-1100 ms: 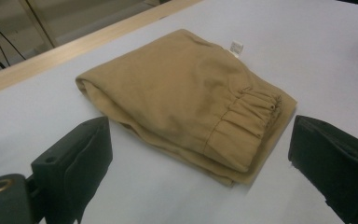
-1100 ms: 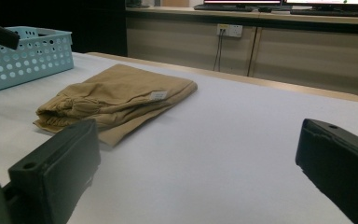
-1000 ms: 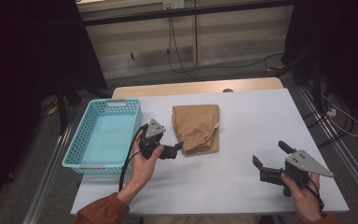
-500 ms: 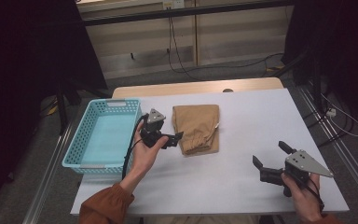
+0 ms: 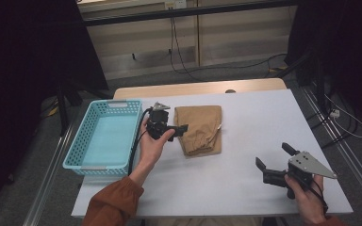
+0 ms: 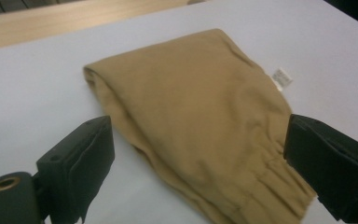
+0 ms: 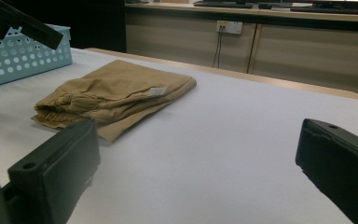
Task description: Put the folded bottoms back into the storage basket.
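White table (image 5: 245, 179): both grippers spread wide, left gripper (image 5: 181, 128) apparently over folded tan garment (image 5: 200, 129)

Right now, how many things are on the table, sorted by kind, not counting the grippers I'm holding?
Baskets: 1, the light blue plastic basket, empty.
Folded garments: 1, the tan folded cloth with an elastic edge and a small white tag.
Total: 2.

Just a light blue basket (image 5: 104, 139) sitting on the left of the white desk (image 5: 245, 179), tan folded cloth (image 5: 199, 129) right beside it.
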Demonstrator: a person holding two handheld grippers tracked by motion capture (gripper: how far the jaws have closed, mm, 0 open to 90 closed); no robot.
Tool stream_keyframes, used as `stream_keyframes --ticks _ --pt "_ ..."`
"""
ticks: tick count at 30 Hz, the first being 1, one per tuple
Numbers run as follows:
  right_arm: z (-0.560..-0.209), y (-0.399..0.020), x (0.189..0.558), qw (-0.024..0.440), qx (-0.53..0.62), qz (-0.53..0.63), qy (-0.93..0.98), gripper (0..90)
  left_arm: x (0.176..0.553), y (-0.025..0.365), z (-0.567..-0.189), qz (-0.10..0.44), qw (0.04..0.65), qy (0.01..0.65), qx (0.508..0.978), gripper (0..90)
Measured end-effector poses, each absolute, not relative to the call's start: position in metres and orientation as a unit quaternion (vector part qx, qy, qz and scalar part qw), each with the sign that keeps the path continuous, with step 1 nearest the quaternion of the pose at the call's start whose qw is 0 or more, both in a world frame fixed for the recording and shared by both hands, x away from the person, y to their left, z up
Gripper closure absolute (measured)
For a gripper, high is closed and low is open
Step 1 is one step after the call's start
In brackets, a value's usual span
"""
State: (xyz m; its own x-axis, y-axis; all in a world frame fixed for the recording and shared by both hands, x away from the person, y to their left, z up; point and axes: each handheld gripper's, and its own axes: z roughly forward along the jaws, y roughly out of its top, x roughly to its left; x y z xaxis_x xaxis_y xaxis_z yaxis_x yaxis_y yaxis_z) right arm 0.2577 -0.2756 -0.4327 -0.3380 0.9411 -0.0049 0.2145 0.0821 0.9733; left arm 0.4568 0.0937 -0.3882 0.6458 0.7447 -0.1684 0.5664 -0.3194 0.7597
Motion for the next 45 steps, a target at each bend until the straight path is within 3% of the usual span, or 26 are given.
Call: stream_keyframes --ticks 3,18,28,37,42,45 --pt "-0.433 -0.276 0.258 0.358 0.449 0.507 0.642 0.0 0.461 0.087 -0.387 0.083 0.416 0.421 0.802 7.9" --pt "-0.433 -0.275 0.257 0.356 0.446 0.508 0.645 0.0 0.488 0.086 -0.414 0.085 0.387 0.452 0.799 9.3" --pt "-0.433 -0.275 0.257 0.352 0.443 0.508 0.649 0.0 0.499 0.085 -0.434 0.080 0.348 0.478 0.803 20.0" --pt "-0.434 -0.274 0.257 0.351 0.441 0.507 0.652 0.1 0.501 0.085 -0.439 0.075 0.352 0.478 0.802 36.9" --pt "-0.434 -0.275 0.257 0.350 0.440 0.507 0.653 0.1 0.505 0.086 -0.446 0.045 0.353 0.477 0.803 45.3" --pt "-0.434 -0.275 0.257 0.350 0.441 0.507 0.653 0.1 0.505 0.087 -0.447 0.046 0.353 0.480 0.802 47.2"
